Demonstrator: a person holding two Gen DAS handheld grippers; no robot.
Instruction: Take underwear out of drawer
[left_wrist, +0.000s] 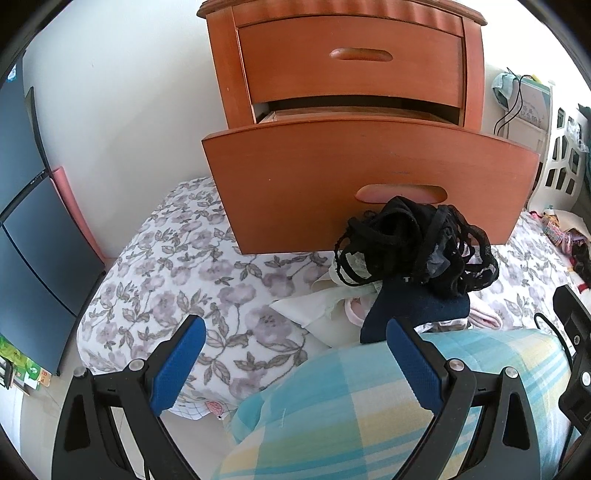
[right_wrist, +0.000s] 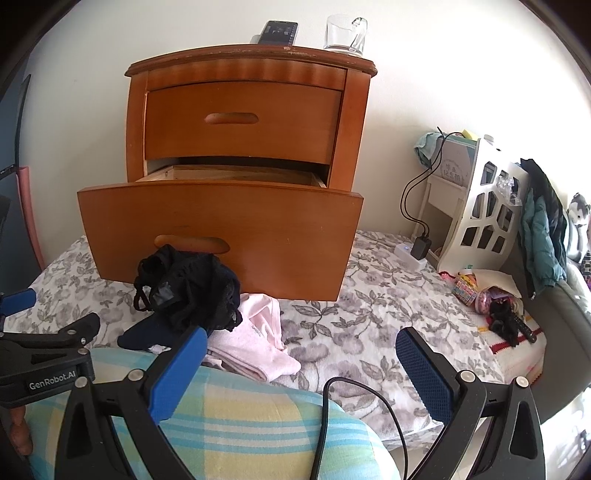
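Loosely, black underwear (right_wrist: 188, 291) in shapeless heap before open drawer (right_wrist: 221, 236)

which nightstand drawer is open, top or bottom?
The bottom drawer: its front juts out, leaving a gap that shows the box behind it. The top drawer sits flush in the nightstand frame.

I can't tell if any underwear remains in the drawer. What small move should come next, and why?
Probably raise one gripper to look over the lower drawer front: it stands pulled out, its inside mostly hidden, both grippers are open and empty, and underwear already lies piled on the bed.
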